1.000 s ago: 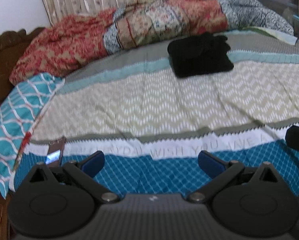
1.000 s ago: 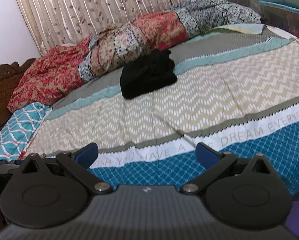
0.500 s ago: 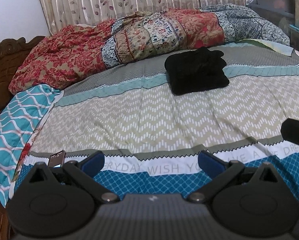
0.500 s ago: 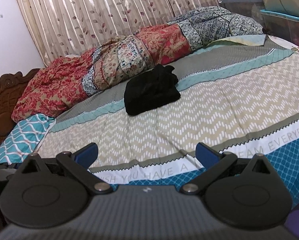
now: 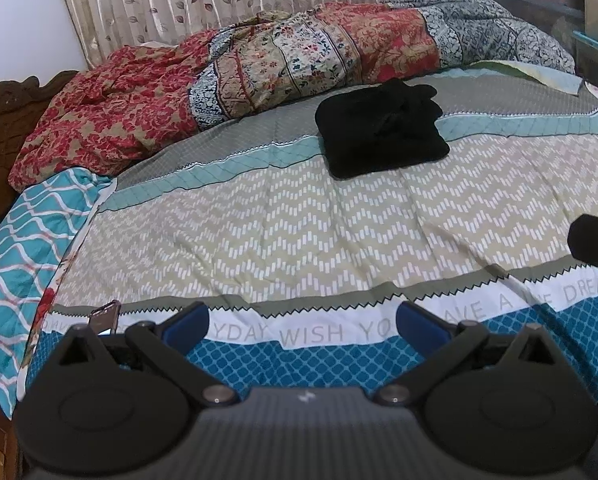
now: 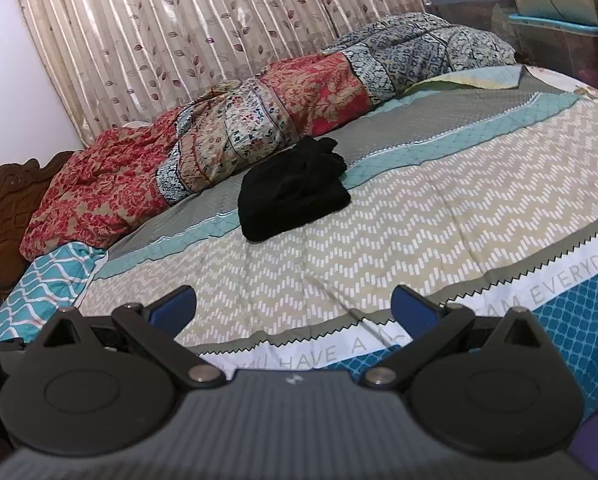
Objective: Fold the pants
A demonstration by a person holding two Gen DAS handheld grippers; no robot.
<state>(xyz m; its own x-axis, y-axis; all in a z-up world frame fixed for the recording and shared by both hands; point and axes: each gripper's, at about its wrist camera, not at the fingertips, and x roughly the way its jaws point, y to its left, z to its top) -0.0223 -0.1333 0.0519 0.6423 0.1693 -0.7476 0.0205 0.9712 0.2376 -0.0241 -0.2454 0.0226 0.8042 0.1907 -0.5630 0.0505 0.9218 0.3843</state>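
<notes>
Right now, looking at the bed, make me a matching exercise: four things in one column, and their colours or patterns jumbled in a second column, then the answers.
Things:
1. pants
2. pillow
3. quilt
4. curtain

Descriptions:
A. beige with a leaf print
B. plain black, folded
C. teal with white wavy lines
D. red floral and blue patchwork, bunched up

Pairs: 1-B, 2-C, 3-D, 4-A
</notes>
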